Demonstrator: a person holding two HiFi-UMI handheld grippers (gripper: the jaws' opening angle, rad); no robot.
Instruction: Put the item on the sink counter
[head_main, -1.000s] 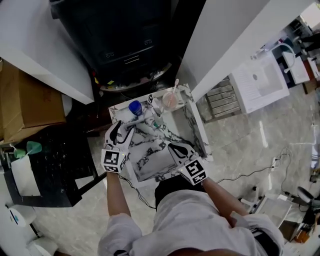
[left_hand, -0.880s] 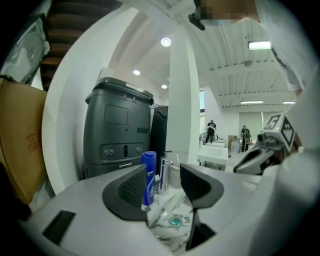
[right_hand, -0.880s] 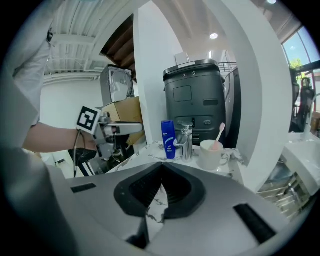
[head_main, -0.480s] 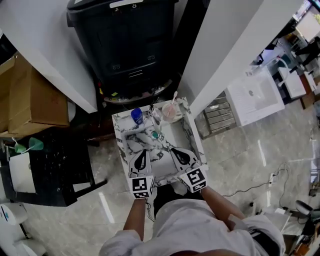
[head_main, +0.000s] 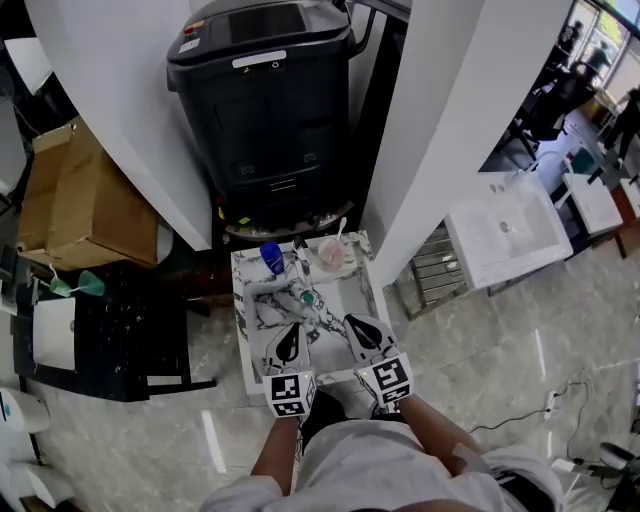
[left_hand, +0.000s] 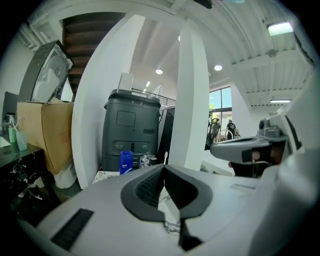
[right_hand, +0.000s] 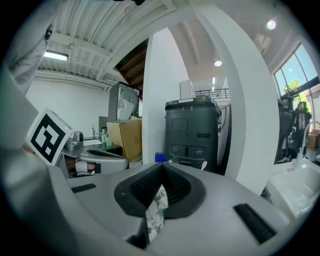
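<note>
— What are the jaws doing?
— Both pairs are pressing together on nothing. The left gripper (left_hand: 163, 168) is showing its black pads meeting, with only a bit of marble pattern peeking through below them. The right gripper (right_hand: 162, 169) is showing the same.
— Where are they sitting in the head view?
— They are hovering side by side at lower centre, over the near edge of the marbled desk (head_main: 241, 320).
— And the item?
— The blue bottle (head_main: 271, 257) is standing upright at the desk's upper-left corner, well apart from both grippers. A pale cup (head_main: 331, 252) is sitting to its right. A big black machine (head_main: 265, 90) is filling the upper middle, and a cardboard box (head_main: 85, 200) is lying at the left.
</note>
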